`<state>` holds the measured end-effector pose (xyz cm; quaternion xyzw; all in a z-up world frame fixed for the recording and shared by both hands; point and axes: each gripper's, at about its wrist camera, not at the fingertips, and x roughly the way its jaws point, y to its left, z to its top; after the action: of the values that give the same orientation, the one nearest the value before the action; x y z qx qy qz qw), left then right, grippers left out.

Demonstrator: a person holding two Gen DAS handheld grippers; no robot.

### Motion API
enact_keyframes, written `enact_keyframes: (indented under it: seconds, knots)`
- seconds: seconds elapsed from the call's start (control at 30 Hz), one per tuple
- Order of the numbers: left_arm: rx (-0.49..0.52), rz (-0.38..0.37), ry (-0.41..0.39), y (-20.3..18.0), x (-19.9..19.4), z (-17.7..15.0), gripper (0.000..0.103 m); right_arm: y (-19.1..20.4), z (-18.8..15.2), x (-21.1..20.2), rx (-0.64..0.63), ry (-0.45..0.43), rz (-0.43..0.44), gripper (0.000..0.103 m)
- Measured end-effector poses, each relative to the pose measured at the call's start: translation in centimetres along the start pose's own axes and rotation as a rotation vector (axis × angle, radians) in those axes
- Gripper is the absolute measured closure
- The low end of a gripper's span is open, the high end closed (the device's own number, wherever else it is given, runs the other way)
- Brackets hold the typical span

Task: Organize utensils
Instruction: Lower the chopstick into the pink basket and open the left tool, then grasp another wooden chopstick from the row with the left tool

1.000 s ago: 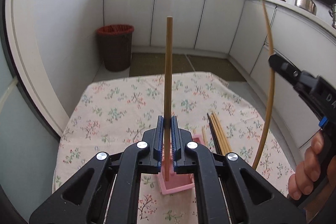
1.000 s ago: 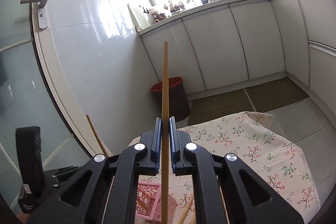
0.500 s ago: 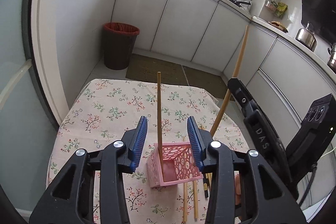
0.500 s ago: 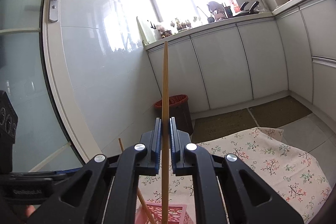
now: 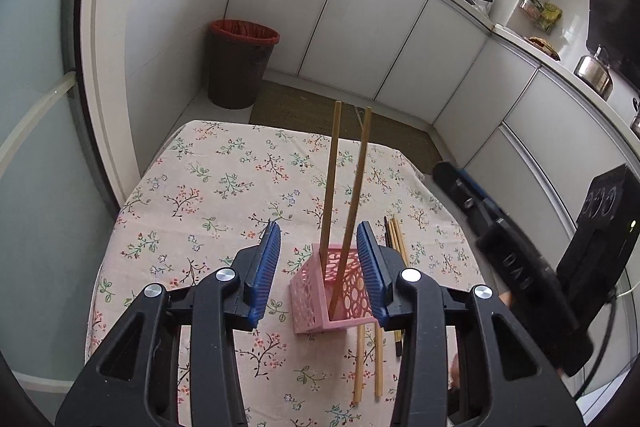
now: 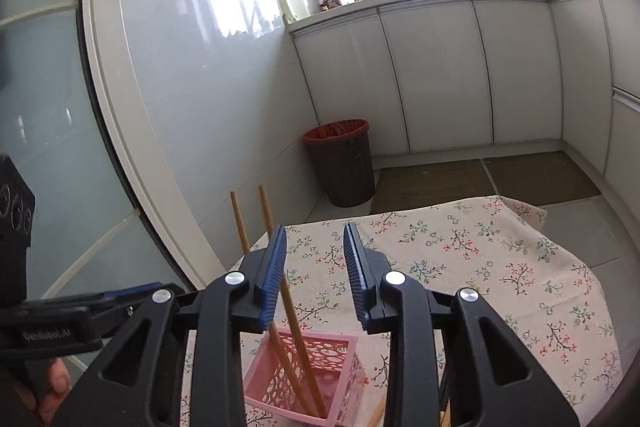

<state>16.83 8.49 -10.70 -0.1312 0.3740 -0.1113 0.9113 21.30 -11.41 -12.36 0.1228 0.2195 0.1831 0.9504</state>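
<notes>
A pink perforated basket (image 5: 308,297) stands on the flowered tablecloth (image 5: 208,195). Two wooden chopsticks (image 5: 331,179) lean upright in it, side by side. My left gripper (image 5: 318,229) hangs open just above and behind the basket, its blue pads well apart from both sticks. In the right wrist view the same basket (image 6: 340,341) sits below my right gripper (image 6: 315,229), whose jaws are opening. One chopstick (image 6: 294,311) rises between them close to the left pad without being pressed. Several loose chopsticks (image 5: 394,239) lie on the cloth right of the basket.
Two more chopsticks (image 5: 368,363) lie near the table's front edge. A dark bin with a red liner (image 5: 240,63) stands on the floor beyond the table. White cabinets run along the back and right. A hand (image 6: 52,387) holds the left tool.
Both grippers went from shut on a chopstick to open, the left first and then the right. The two sticks now stand in the pink basket. The left gripper has drawn back.
</notes>
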Motion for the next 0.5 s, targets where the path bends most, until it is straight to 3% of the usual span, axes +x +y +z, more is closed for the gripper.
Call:
enact_keyframes:
  seconds: [0.1, 0.23, 0.37, 0.5]
  knots:
    - [0.003, 0.018, 0.049, -0.7, 0.4, -1.0, 0.065, -1.6, 1.3, -1.7, 0.046, 0.048, -0.013, 0.065]
    - [-0.057, 0.019, 0.15, -1.2, 1.8, -2.6, 0.065, -4.5, 1.2, -2.6, 0.124, 0.216, -0.046, 0.065]
    - [-0.028, 0.043, 0.193, -2.8, 2.9, -4.1, 0.065, -7.6, -0.8, -3.3, 0.239, 0.369, -0.099, 0.065]
    - [-0.008, 0.049, 0.228, -4.2, 4.1, -5.5, 0.065, -8.9, -4.9, -2.0, 0.334, 0.536, -0.061, 0.067]
